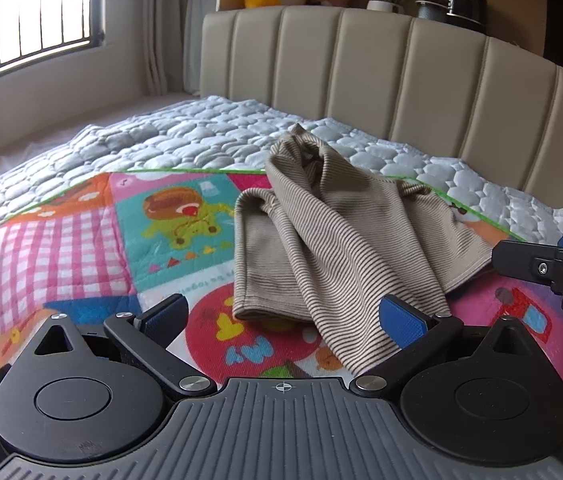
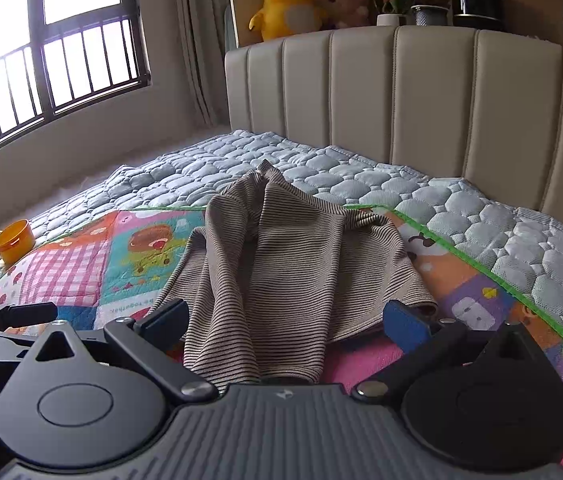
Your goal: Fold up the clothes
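A brown striped garment (image 1: pixel 321 236) lies crumpled in a heap on a colourful play mat (image 1: pixel 81 248) on the bed; it also shows in the right wrist view (image 2: pixel 277 276). My left gripper (image 1: pixel 281 322) is open, low over the mat, with the garment's near folds between its blue pads. My right gripper (image 2: pixel 285 320) is open too, its jaws either side of the garment's near end, not closed on it. The right gripper's finger shows at the right edge of the left wrist view (image 1: pixel 553 268).
The mat (image 2: pixel 81 272) lies on a pale quilted bed cover (image 2: pixel 481 240). An orange cup (image 2: pixel 13 246) stands at the mat's left edge. A padded headboard (image 2: pixel 421 112) rises behind, with plush toys (image 2: pixel 285 4) and plants on the shelf above. A barred window is at left.
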A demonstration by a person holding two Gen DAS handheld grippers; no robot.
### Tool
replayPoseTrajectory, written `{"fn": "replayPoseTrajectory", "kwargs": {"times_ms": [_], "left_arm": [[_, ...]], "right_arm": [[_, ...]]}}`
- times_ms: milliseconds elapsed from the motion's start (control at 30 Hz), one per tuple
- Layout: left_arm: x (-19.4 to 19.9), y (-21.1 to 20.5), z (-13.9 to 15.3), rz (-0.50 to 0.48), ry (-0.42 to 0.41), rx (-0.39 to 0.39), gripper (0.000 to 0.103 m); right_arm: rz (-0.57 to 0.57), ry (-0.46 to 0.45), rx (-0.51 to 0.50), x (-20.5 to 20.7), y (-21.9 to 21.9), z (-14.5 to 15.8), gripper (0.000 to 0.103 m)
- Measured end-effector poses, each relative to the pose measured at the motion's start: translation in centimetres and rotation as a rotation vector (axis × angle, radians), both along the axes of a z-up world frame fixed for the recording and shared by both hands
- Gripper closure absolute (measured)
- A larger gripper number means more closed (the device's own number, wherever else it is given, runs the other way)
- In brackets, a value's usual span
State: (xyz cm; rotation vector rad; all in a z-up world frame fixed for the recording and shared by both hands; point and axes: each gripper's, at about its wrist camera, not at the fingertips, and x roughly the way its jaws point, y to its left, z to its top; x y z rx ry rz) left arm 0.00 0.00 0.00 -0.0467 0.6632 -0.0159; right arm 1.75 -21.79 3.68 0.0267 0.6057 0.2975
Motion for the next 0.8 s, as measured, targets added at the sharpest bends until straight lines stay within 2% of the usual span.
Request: {"fn": "replayPoseTrajectory", "kwargs": {"times_ms": [167, 300, 800], "left_arm": [[0.1, 0.2, 0.0, 0.004, 0.001, -0.006, 0.000], [0.2, 0.3, 0.1, 0.006, 0.002, -0.010, 0.000], [0.3, 0.6, 0.3, 0.014, 0.006, -0.027, 0.000]], "right_arm": [[0.005, 0.010, 0.016, 0.7, 0.6, 1.1, 0.000], [0.016, -0.004, 0.019, 0.2, 0.2, -0.2, 0.000], [0.021, 0.005, 0.012, -0.5, 0.0, -1.1, 0.000]]}}
